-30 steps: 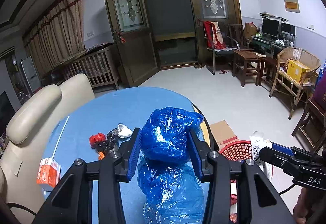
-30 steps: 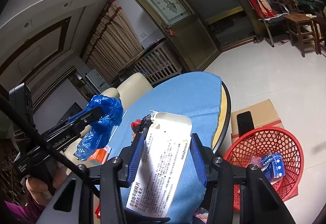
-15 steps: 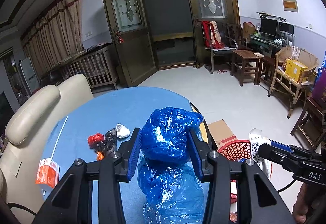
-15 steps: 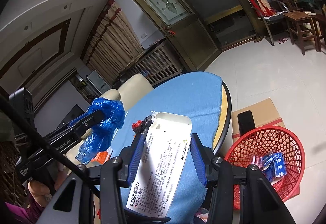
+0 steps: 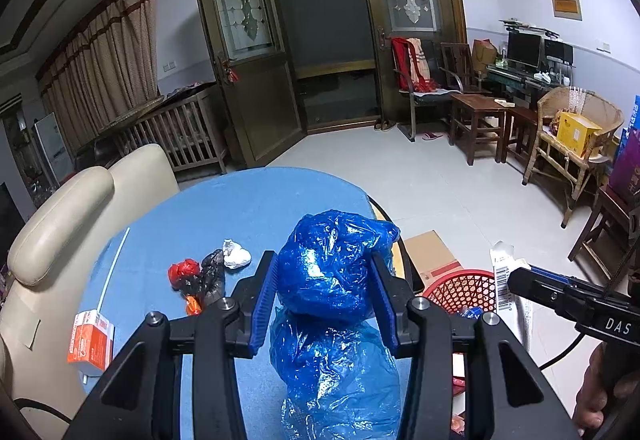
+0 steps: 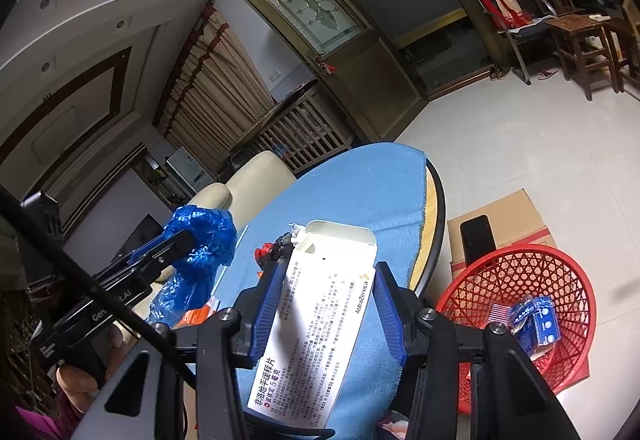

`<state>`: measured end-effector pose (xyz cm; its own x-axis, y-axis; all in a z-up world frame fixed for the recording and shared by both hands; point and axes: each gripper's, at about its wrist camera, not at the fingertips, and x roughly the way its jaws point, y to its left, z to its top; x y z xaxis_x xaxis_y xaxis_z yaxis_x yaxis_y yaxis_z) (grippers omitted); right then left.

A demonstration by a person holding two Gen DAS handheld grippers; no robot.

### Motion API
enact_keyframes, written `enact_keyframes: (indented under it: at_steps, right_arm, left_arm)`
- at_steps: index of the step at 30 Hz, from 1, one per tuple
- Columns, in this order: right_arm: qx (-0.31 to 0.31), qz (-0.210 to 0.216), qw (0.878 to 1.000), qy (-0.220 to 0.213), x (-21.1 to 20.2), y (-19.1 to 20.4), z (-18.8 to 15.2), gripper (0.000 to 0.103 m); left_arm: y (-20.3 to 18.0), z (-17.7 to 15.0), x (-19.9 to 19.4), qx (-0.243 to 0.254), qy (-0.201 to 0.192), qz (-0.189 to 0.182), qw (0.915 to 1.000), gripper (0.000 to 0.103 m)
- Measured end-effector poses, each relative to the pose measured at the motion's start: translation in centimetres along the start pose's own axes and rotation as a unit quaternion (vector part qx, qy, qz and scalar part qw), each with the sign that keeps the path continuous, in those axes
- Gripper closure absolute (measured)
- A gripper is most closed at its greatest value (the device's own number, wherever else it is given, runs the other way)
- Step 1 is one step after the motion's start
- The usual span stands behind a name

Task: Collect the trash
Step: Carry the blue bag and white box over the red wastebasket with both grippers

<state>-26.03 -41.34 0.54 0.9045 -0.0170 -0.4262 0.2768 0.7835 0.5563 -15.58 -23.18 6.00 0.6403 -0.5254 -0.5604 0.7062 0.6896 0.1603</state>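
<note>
two loads held, unchanged: left gripper (image 5: pixel 324 300) pinching blue plastic bag (image 5: pixel 332 264), right gripper (image 6: pixel 328 304) pinching medicine box (image 6: pixel 320 320); red basket (image 6: pixel 516 272) near right, drop pending.

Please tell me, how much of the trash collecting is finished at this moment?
Done: blue packets already lie in the red basket. In hand: left tool holds the blue plastic bag; right tool holds the white medicine box. Left on the table: crumpled wrappers and an orange box.
</note>
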Motion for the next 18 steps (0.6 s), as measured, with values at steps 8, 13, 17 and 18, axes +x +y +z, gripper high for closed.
enact_keyframes:
  at_steps: [8,13,17,18]
  right_arm:
    - [0.007,-0.003,1.000,-0.005,-0.3,-0.7,0.2,0.054]
    - [0.023,-0.020,0.999,-0.016,-1.3,-2.6,0.6,0.054]
    - [0.046,-0.039,0.998,-0.031,-2.7,-5.0,1.0,0.054]
    - [0.058,-0.044,0.997,-0.037,-3.2,-5.9,1.1,0.054]
  left_arm:
    - [-1.3,0.1,1.2,0.018,0.022,-0.029,0.9992,0.057]
    - [-3.7,-0.5,3.7,0.039,0.054,-0.056,0.9962,0.057]
    - [-5.7,-0.3,5.6,0.061,0.061,-0.061,0.9945,0.057]
    - [-6.1,-0.2,6.0,0.063,0.063,-0.067,0.9937,0.057]
